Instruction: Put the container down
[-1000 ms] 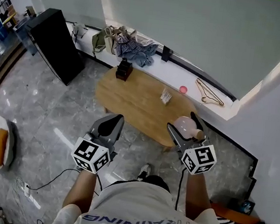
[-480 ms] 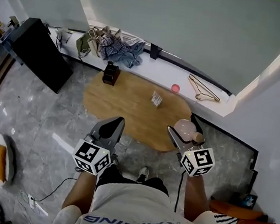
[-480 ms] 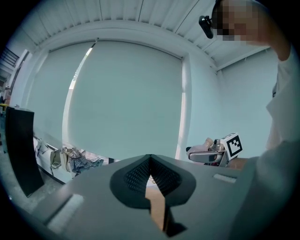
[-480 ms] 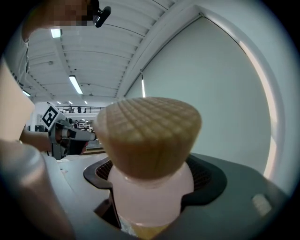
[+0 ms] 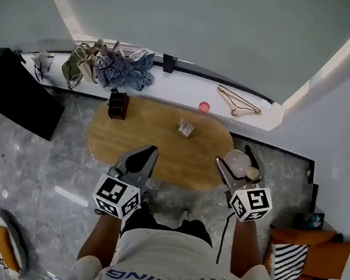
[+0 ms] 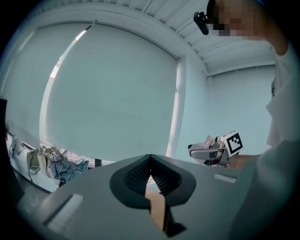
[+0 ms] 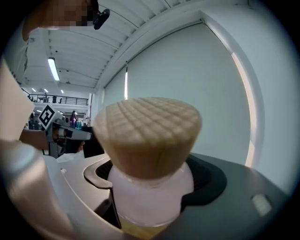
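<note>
My right gripper (image 5: 237, 156) is shut on the container (image 5: 231, 162), a frosted white jar with a tan ribbed stopper (image 5: 253, 173). It hangs in the air just off the right end of the oval wooden table (image 5: 155, 141). In the right gripper view the stopper (image 7: 147, 136) fills the middle, and the jar body (image 7: 150, 197) sits squeezed between the dark pads. My left gripper (image 5: 150, 150) is shut on nothing, over the table's near edge. Its pads meet at the tip (image 6: 150, 161) in the left gripper view. Each gripper shows in the other's view: the right gripper (image 6: 213, 150) and the left gripper (image 7: 56, 129).
On the table stand a small dark box (image 5: 117, 104) at the far left and a small clear object (image 5: 186, 129) near the middle. The window sill behind holds a heap of clothes (image 5: 111, 64), a pink lid (image 5: 204, 106) and a hanger (image 5: 236, 101). A black cabinet (image 5: 15, 92) stands left, an orange seat (image 5: 306, 240) right.
In the head view the table, sill and cabinet have slid left and the view has turned. The held container went from above the table's right end to just off it. Both grippers kept their grip states.
</note>
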Action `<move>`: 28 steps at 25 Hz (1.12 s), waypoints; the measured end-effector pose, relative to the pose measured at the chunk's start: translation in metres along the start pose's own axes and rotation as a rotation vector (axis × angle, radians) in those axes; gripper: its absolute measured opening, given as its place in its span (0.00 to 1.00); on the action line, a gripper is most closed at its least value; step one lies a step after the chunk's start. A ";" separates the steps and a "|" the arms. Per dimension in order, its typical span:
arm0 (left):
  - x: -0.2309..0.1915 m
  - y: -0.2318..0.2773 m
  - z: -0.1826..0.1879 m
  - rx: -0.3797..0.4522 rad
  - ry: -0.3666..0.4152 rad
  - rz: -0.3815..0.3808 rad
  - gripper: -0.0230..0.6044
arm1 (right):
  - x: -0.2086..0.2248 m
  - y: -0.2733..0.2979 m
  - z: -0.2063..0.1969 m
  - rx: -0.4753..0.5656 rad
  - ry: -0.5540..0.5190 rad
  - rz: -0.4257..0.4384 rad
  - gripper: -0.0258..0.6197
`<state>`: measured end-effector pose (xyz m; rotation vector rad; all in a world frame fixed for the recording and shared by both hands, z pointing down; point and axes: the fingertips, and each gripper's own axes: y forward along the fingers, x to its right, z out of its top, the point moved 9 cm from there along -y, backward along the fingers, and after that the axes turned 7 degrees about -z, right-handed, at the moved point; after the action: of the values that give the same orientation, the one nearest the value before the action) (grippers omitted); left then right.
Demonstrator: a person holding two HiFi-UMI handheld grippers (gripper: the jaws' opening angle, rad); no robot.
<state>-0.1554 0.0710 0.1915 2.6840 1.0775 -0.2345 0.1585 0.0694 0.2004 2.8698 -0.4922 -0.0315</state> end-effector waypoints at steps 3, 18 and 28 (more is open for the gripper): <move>-0.042 0.003 0.004 -0.020 0.002 -0.047 0.04 | -0.018 0.018 0.001 0.003 0.013 -0.060 0.71; -0.098 0.059 -0.031 -0.126 -0.047 -0.054 0.04 | -0.003 0.088 -0.075 -0.142 0.070 -0.098 0.71; -0.096 0.099 -0.084 -0.187 -0.096 0.004 0.04 | 0.031 0.154 -0.188 -0.285 0.068 -0.041 0.71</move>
<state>-0.1497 -0.0381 0.3106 2.4836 1.0119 -0.2462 0.1484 -0.0409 0.4189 2.5919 -0.3812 -0.0103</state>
